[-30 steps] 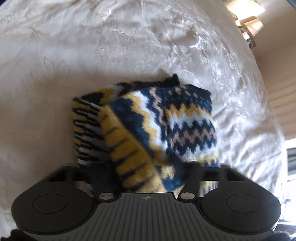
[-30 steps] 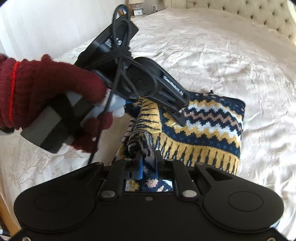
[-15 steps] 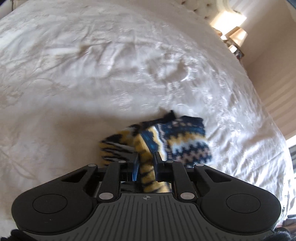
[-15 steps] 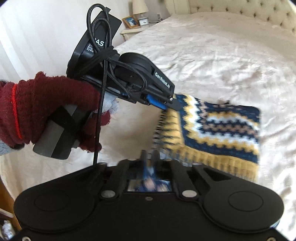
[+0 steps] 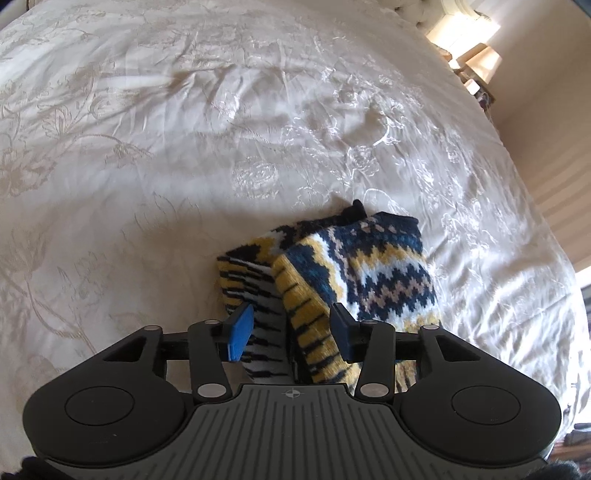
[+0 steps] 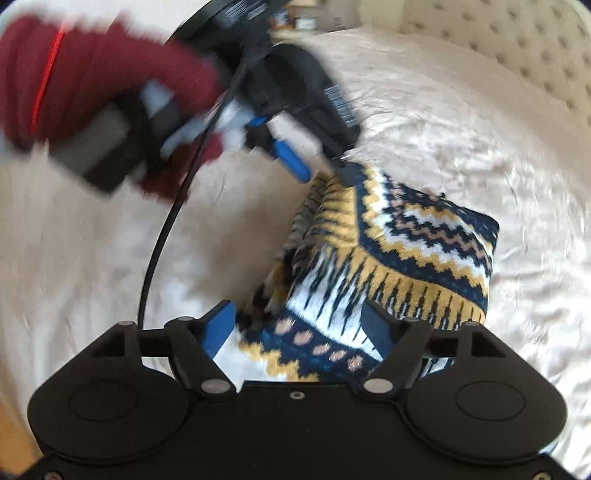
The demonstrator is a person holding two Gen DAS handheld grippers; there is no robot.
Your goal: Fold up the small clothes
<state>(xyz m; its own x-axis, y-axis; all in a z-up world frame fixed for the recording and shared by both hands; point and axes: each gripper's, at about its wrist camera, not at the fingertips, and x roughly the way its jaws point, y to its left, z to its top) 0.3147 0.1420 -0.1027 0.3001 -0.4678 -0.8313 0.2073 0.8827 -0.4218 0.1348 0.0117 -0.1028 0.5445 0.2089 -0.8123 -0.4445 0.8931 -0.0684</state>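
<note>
A folded knit sweater (image 5: 373, 266) in navy, yellow and white zigzags lies on the cream bedspread (image 5: 184, 147). My left gripper (image 5: 291, 328) hovers over its ribbed hem. Its jaws are opening and the hem lies between the pads without being pressed. In the right wrist view the sweater (image 6: 413, 236) fills the middle. My right gripper (image 6: 299, 328) is over its near corner with jaws opening wide, and the cloth sits loose between them. The left gripper (image 6: 323, 170) shows there too, held by a hand in a dark red glove (image 6: 110, 85) at the sweater's far left corner.
The embroidered bedspread (image 6: 461, 110) spreads out on all sides of the sweater. A tufted headboard (image 6: 517, 33) stands at the back. A black cable (image 6: 159, 251) hangs from the left gripper. A lit bedside stand (image 5: 476, 62) sits beyond the bed's far right edge.
Both grippers were shut on the sweater's edge and now stand open, leaving the folded sweater lying on the bed. The right view has swung and blurred.
</note>
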